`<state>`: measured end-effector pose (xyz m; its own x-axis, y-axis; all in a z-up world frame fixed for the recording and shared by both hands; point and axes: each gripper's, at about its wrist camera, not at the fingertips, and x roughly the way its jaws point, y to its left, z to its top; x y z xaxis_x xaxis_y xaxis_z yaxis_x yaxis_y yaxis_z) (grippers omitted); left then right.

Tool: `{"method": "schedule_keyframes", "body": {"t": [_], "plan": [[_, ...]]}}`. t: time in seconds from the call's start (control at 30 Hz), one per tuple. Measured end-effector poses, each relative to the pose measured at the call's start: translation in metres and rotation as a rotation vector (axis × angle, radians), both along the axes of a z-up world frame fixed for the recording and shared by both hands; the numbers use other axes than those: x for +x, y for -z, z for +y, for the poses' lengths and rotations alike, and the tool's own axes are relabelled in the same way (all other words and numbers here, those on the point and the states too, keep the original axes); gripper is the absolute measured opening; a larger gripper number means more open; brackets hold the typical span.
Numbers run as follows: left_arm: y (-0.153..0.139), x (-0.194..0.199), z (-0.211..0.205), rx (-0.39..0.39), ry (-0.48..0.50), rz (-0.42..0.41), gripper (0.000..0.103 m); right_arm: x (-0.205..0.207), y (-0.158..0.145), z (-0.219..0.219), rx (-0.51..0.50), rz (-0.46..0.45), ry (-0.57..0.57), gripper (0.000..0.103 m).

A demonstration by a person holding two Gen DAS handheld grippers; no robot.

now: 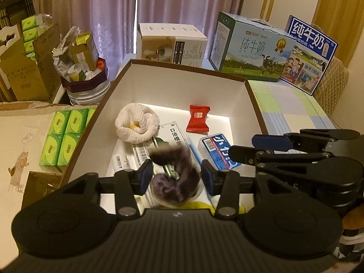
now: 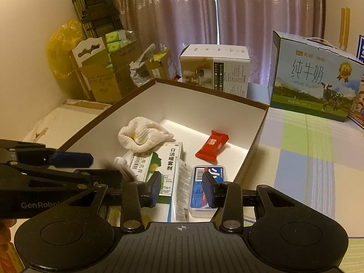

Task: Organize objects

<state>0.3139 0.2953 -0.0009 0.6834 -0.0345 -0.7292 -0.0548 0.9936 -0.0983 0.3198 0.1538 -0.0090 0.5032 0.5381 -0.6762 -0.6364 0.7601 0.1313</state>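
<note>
A brown-rimmed white box holds a rolled white cloth, a red snack packet, a green-and-white spray carton and a blue-and-white case. A blurred dark furry item with a metal clip lies between the open pads of my left gripper, apart from both. My right gripper is open and empty over the near end of the box, above the carton and the case. The cloth and packet lie farther in. Each gripper shows in the other's view.
Two milk cartons and a white box stand behind. Green tissue packs lie to the left of the box. A basket of clutter and cardboard boxes are at the back left. A checked tablecloth lies to the right.
</note>
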Motion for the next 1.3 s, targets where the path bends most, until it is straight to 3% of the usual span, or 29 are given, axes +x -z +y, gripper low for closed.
{"method": "schedule_keyframes", "body": {"t": [0.17,0.6,1.3], "plan": [[-0.005,-0.002,0.005,0.014,-0.020,-0.026,0.075,-0.003,-0.005,-0.007,0.023,0.000,0.002,0.038],[-0.016,-0.018,0.016,0.030,-0.038,-0.060,0.098,-0.031,-0.018,-0.025,0.035,-0.016,0.003,0.054],[-0.038,-0.082,0.001,0.048,-0.094,-0.128,0.102,-0.082,-0.036,-0.074,0.071,0.042,-0.021,0.064]]}}
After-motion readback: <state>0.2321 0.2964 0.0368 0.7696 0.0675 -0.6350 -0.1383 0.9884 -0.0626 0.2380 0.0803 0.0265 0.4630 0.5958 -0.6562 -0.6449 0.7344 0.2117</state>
